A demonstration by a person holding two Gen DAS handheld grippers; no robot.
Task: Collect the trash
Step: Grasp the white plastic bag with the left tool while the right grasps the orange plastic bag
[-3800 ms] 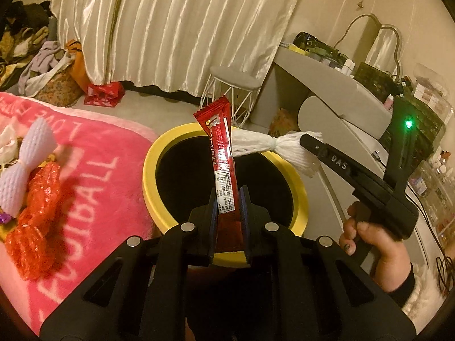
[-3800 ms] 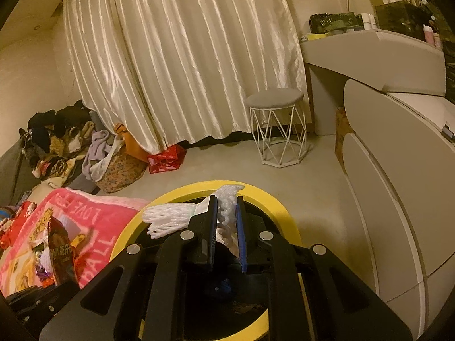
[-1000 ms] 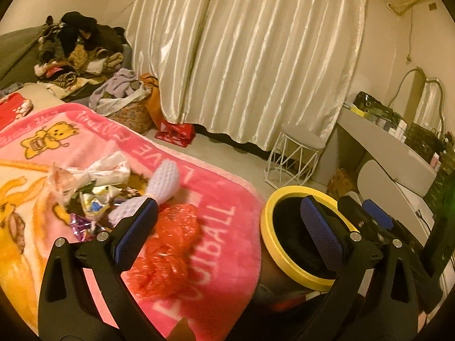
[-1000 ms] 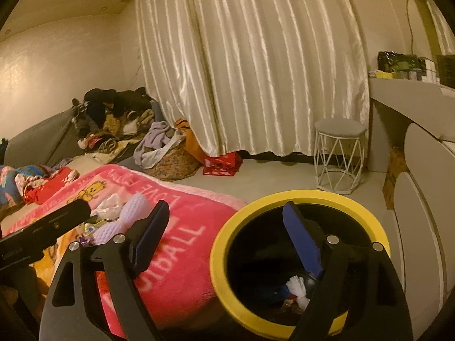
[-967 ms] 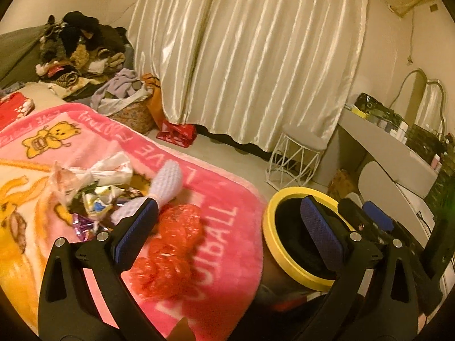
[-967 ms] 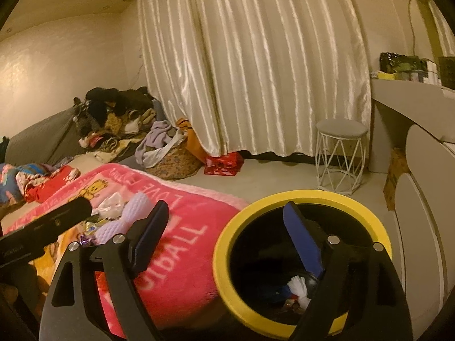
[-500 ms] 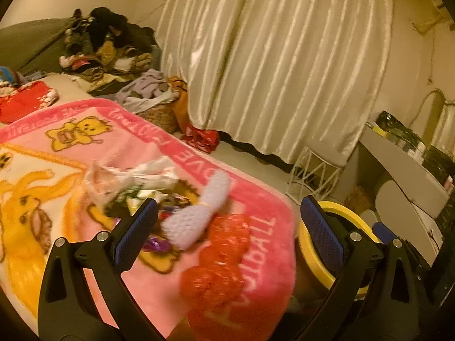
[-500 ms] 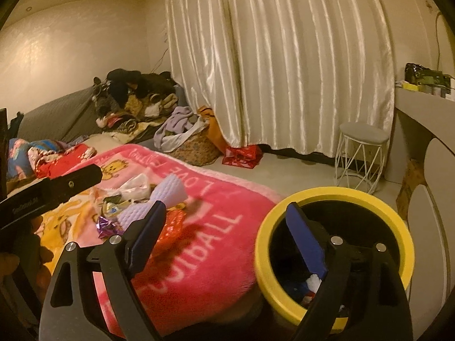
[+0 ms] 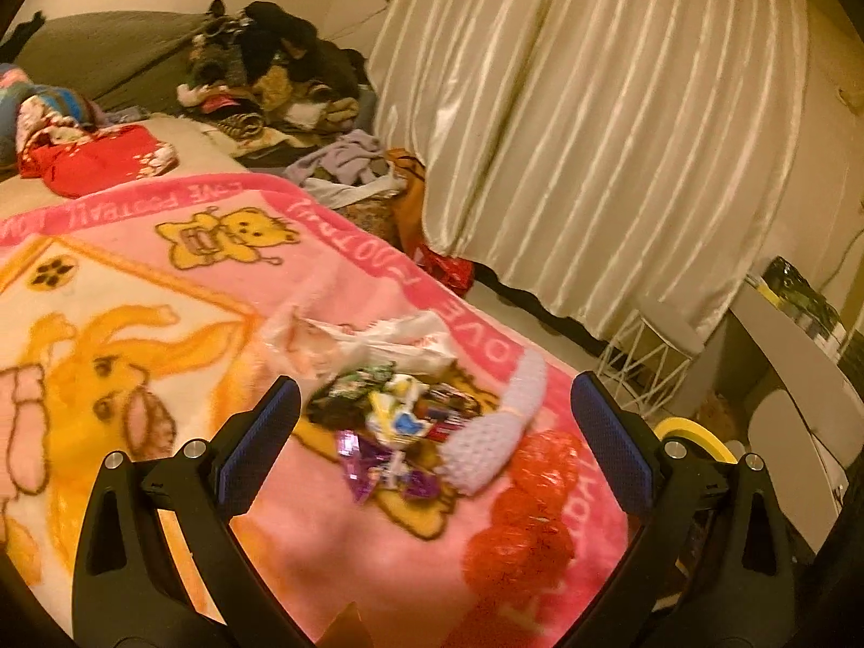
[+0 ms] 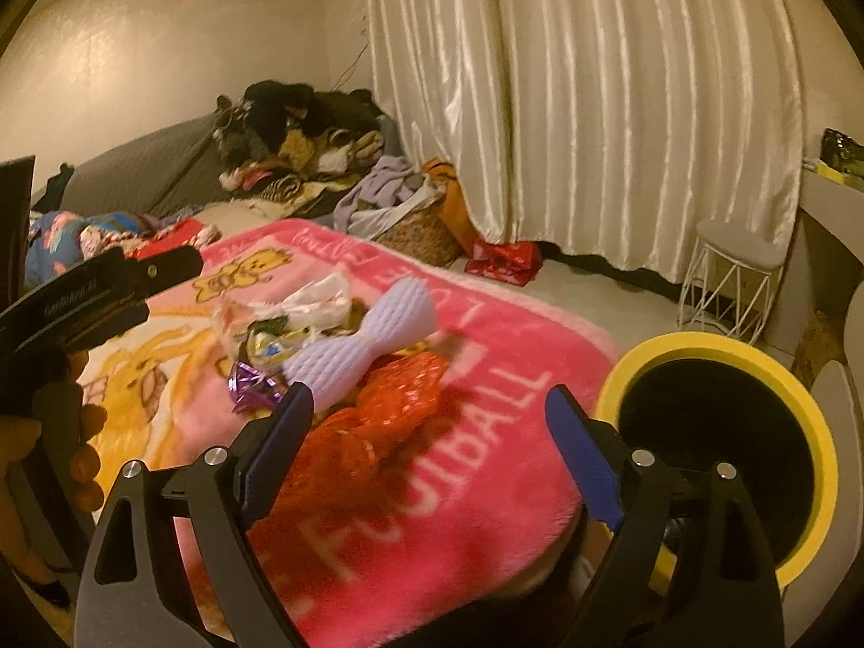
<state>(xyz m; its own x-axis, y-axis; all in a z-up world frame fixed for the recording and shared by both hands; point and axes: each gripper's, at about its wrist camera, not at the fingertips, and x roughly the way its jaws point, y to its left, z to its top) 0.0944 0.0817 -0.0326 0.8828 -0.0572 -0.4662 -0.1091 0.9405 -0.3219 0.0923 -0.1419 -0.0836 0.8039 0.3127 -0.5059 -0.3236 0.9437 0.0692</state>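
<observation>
I see a pink blanket [image 9: 335, 248] with a yellow bear print spread over the bed, and on it lies a small heap of trash: crumpled white plastic [image 9: 372, 337], shiny wrappers [image 9: 378, 416], a white foam net [image 10: 367, 345] and a red mesh bag [image 10: 389, 405]. The foam net rests partly on the red mesh bag. Further back on the bed lies a pile of clothes [image 9: 270, 70].

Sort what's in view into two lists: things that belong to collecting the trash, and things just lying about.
Part of the job:
- white foam net
- red mesh netting
- crumpled wrappers
- white plastic bag
- yellow-rimmed bin
- left gripper and right gripper, both open and empty

Just lying about:
- pink blanket
- clothes pile
- white stool
- curtain
</observation>
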